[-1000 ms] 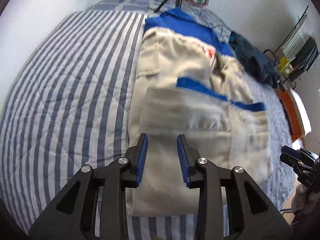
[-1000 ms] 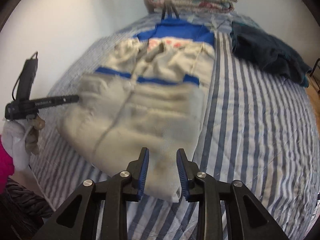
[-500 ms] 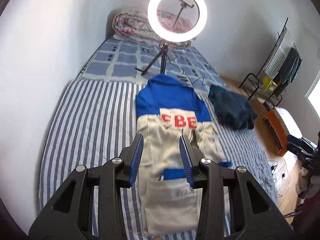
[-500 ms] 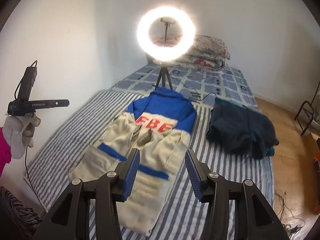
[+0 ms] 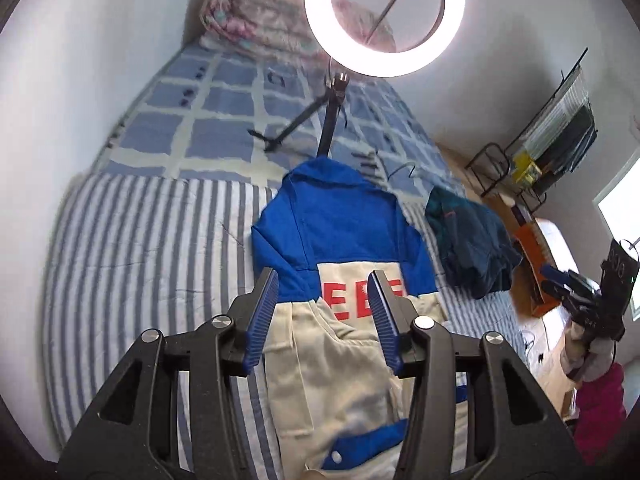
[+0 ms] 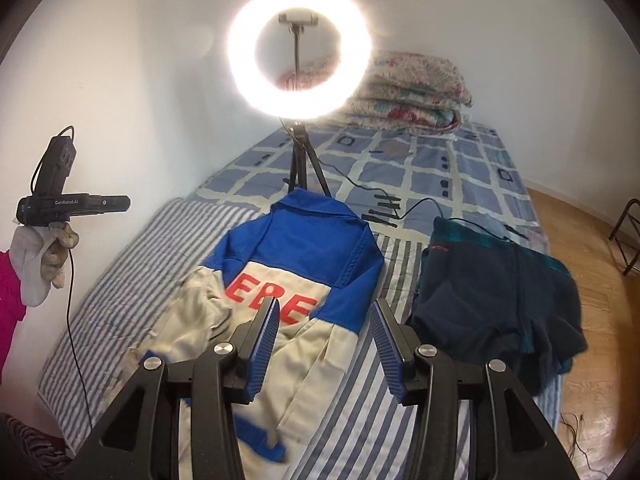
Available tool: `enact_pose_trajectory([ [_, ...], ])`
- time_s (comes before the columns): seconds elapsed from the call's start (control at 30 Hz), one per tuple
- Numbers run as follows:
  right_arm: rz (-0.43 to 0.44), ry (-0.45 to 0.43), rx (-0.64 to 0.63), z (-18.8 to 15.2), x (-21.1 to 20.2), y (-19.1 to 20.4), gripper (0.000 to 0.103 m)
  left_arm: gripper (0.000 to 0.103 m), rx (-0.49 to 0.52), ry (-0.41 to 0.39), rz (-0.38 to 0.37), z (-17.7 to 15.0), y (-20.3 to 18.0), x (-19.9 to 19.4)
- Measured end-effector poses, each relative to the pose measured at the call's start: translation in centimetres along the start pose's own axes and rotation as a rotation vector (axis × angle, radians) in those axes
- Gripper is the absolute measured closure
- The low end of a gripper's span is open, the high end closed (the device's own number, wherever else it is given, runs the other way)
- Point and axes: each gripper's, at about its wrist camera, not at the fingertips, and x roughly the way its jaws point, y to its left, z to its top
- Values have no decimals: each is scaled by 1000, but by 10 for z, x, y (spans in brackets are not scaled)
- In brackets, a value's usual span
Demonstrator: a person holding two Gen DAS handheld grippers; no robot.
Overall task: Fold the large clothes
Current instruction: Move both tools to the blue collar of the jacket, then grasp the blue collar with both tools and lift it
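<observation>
On the striped bedspread [image 6: 352, 412] lies a blue and beige jacket [image 6: 304, 256], spread lengthwise with its blue collar end toward the ring light and its beige lower part toward the cameras; red letters run across the beige panel just under the blue yoke. Both sleeves are folded in over the beige body, their blue cuffs showing near the bottom of each view. The left gripper [image 5: 323, 322] hangs above the garment with its jaws wide apart and nothing between them; seen along its fingers, the jacket [image 5: 340, 236] fills the gap, the red lettering sitting right between the blue pads [image 5: 262, 320]. The right gripper [image 6: 324, 340] is likewise spread open and empty, held clear of the cloth, with the jacket's right edge and blue sleeve framed between its fingers. Just beside the jacket, on the right part of the bed, sits a crumpled dark navy garment [image 6: 496, 292], apart from it by a strip of stripes. Beyond the collar a ring light [image 6: 299, 50] stands on a tripod [image 6: 302, 168] on the checked sheet [image 6: 432, 168], its cable trailing across. A folded floral quilt [image 6: 412, 92] is stacked at the head of the bed against the white wall. A metal rack [image 5: 556, 136] stands to the right on the wooden floor.
</observation>
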Motion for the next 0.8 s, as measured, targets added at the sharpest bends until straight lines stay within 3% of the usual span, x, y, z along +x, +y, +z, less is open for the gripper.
enact_pose_trajectory([
  [0.1,25,28,19,6,49,-22,54,56,-25,68,13,11,22,61],
  [0.3,53,95,101,12,136,-64,54,56,-119,124,-7,26,60,136],
  [0.53,46,148,107,19,211,-81,54,56,-168,153,-22,38,85,190],
  [0.8,41,179,104,26,260,-88,55,56,-159,160,-67,51,84,222],
])
